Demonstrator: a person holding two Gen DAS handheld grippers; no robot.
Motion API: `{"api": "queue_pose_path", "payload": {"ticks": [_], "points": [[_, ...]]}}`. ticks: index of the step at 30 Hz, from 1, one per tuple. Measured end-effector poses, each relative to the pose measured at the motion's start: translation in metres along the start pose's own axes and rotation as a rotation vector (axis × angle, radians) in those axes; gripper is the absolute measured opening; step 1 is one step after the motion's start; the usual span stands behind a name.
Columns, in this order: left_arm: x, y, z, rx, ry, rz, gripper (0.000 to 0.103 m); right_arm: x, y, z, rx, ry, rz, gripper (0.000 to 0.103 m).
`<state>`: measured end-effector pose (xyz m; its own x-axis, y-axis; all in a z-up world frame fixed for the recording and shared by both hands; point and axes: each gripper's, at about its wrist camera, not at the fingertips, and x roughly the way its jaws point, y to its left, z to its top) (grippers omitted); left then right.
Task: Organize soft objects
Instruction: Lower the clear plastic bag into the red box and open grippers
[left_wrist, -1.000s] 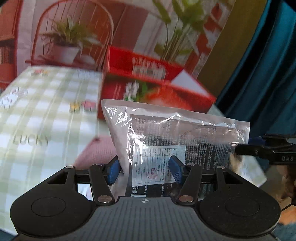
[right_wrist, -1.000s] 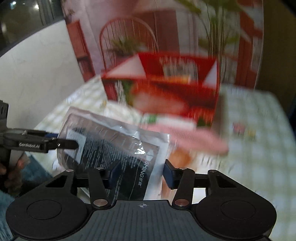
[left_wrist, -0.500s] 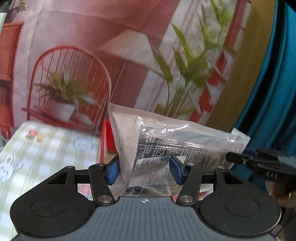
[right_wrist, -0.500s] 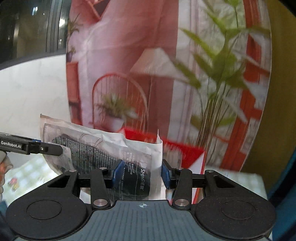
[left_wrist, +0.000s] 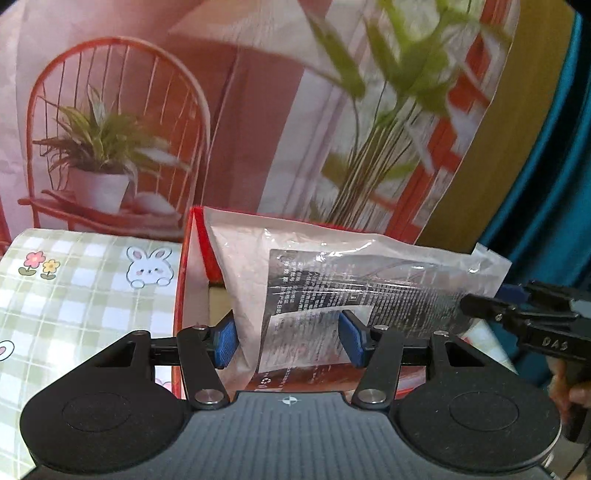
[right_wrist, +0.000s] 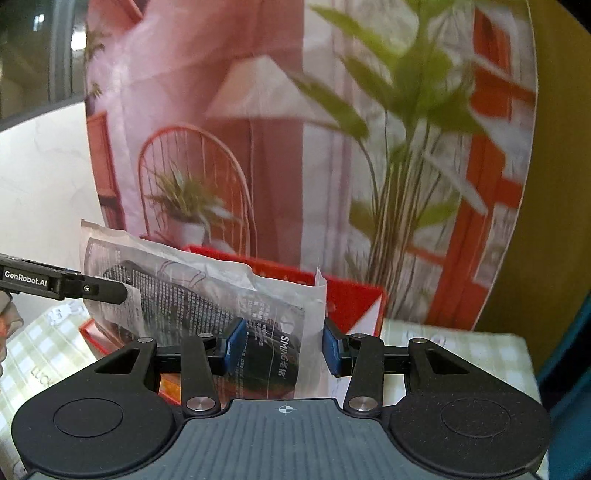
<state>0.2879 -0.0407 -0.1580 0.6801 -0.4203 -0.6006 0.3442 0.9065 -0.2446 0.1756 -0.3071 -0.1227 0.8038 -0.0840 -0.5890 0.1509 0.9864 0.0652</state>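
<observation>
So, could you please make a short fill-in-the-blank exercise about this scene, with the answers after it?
1. Both grippers hold one clear plastic ___.
2. The left gripper and the right gripper carry it above a box whose colour is ___.
3. The checked tablecloth shows flowers and a cartoon ___.

Answers: bag, red, rabbit

packet (left_wrist: 354, 280) above box (left_wrist: 184, 295) | box on table (left_wrist: 74, 295) | backdrop (left_wrist: 258, 110) behind
</observation>
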Motion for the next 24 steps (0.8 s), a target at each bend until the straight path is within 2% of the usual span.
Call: {"api": "queue_pose_path", "payload": {"ticks": [14, 20, 24], "points": [[0.049, 0.006, -0.009, 0.043, 0.139, 0.044, 0.059, 0.050, -0.013, -0.024, 0.094, 0.139, -0.011, 0.037], [0.050, 0.008, -0.007, 0.057, 0.135, 0.047, 0.064, 0.059, -0.011, -0.024, 0.075, 0.156, -0.027, 0.036], [0.040, 0.008, 0.002, 0.068, 0.076, 0.069, 0.072, 0.067, -0.009, -0.021, 0.051, 0.168, -0.049, 0.036]]}}
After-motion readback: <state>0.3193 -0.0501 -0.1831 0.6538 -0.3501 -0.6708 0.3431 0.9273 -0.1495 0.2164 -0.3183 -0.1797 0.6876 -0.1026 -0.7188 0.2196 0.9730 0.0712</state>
